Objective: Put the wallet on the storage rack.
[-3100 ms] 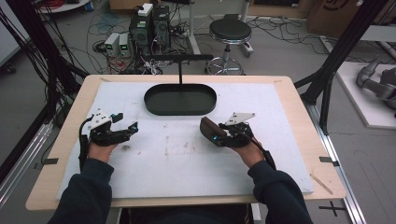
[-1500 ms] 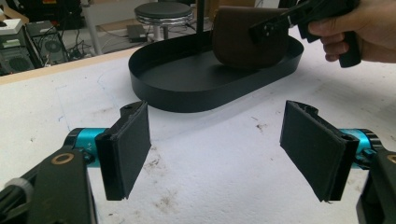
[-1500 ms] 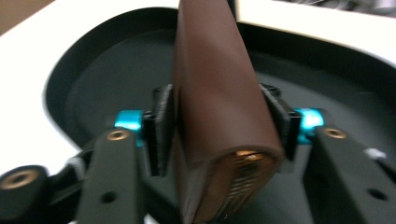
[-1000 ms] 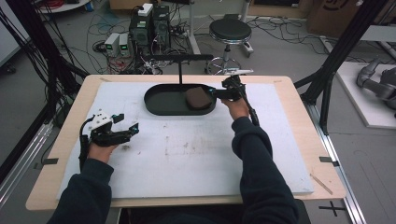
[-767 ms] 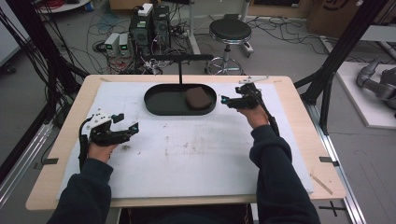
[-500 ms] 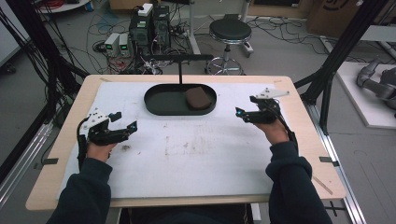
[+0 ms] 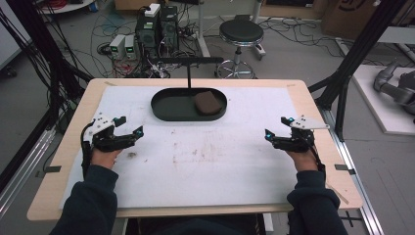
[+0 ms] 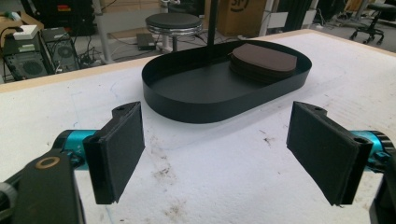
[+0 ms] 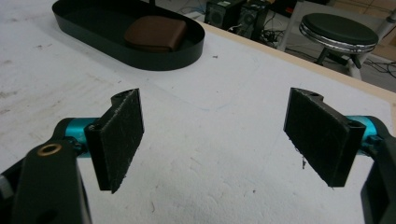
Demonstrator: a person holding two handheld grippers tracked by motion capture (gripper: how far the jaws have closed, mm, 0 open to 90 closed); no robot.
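Note:
A black oval tray (image 7: pixel 171 108) stands at the far middle of the table, with a flat brown pad (image 7: pixel 207 102) lying in its right end. The same tray (image 8: pixel 196 105) and brown pad (image 8: pixel 264 58) appear ahead of my left gripper (image 8: pixel 219 154), which is open with nothing between its jaws. In the high view my left gripper (image 7: pixel 129 126) rests low at the table's left side. At the right side my right gripper (image 7: pixel 275 127) is open too and holds nothing. From the right gripper view the tray (image 9: pixel 93 32) and pad (image 9: pixel 156 32) lie far off at upper left, beyond my right gripper (image 9: pixel 212 140).
A white, lightly stained mat (image 7: pixel 205 156) covers the wooden table (image 7: pixel 313 105). A thin black post (image 7: pixel 189 73) rises behind the tray. Beyond the far edge are a round stool (image 7: pixel 241 33), computer boxes (image 7: pixel 156 24) and cables on the floor.
My right gripper carried the brown pad to the tray, let it go there, and drew back to the table's right side, open. The left gripper has barely moved.

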